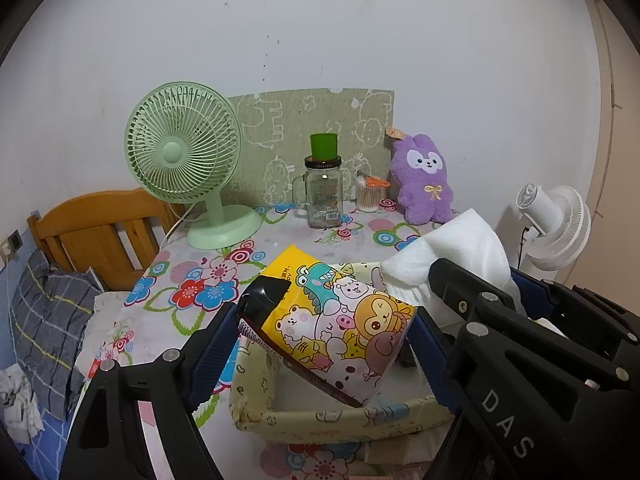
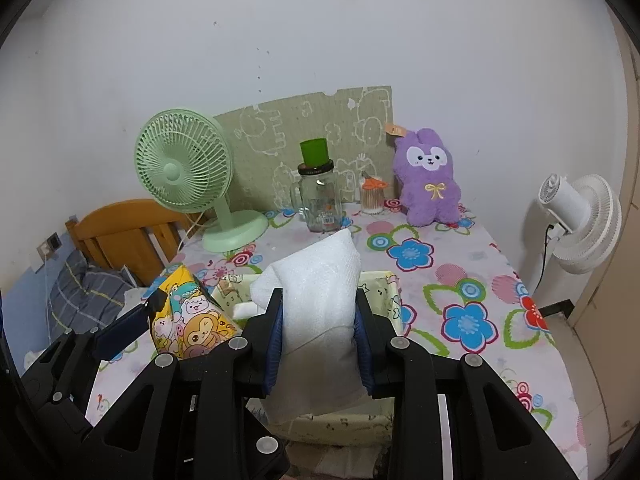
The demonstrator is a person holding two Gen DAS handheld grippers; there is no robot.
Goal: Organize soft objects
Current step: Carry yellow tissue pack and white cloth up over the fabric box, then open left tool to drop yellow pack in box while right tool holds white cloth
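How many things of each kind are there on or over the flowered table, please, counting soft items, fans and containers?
Soft items: 3 (cartoon tissue pack, white cloth, purple plush)
Fans on the table: 1 (green fan)
Containers: 4 (fabric basket, glass jar, green cup, cotton swab box)
Total: 8

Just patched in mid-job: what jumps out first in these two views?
The left gripper clamps a yellow cartoon tissue pack over the pale fabric basket, while the right gripper squeezes a white soft pack beside it. At the table's back stand a purple plush bunny and a green fan.
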